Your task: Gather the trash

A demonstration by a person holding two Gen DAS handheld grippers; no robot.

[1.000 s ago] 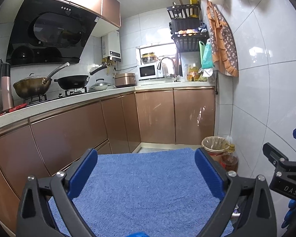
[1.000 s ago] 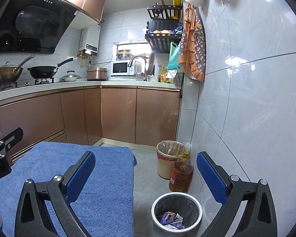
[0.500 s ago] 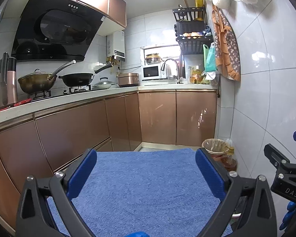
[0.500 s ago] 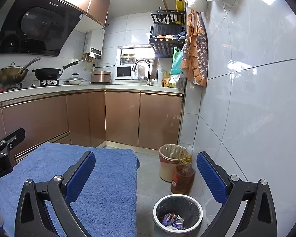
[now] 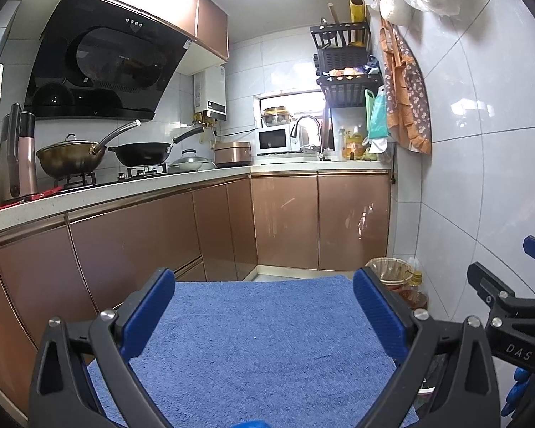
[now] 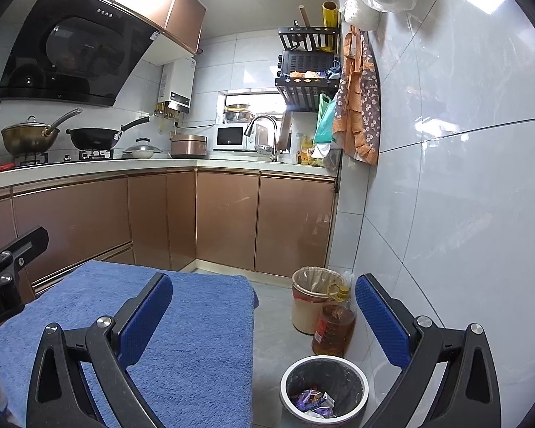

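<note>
A small round bin (image 6: pixel 324 388) with a black liner stands on the floor by the right wall, holding crumpled wrappers (image 6: pixel 312 401). My right gripper (image 6: pixel 264 315) is open above it, nothing between its blue pads. My left gripper (image 5: pixel 264 315) hangs open and empty over a blue towel (image 5: pixel 260 342) covering a low surface. The same towel (image 6: pixel 182 324) fills the lower left of the right wrist view. No loose trash shows on the towel. The right gripper's frame (image 5: pixel 510 306) pokes in at the left wrist view's right edge.
A beige lined bin (image 6: pixel 312 299) and an oil bottle (image 6: pixel 333 326) stand against the tiled wall (image 6: pixel 446 214). Bronze cabinets (image 6: pixel 228 217) run under a counter with pots (image 5: pixel 71 157), a sink tap (image 6: pixel 264 128) and a microwave (image 6: pixel 230 137). Grey floor (image 6: pixel 271 324) lies between towel and bins.
Both views have tilted upward and shifted a little, showing more ceiling and wall. The grippers stay open and empty; the bin and towel have not moved.
</note>
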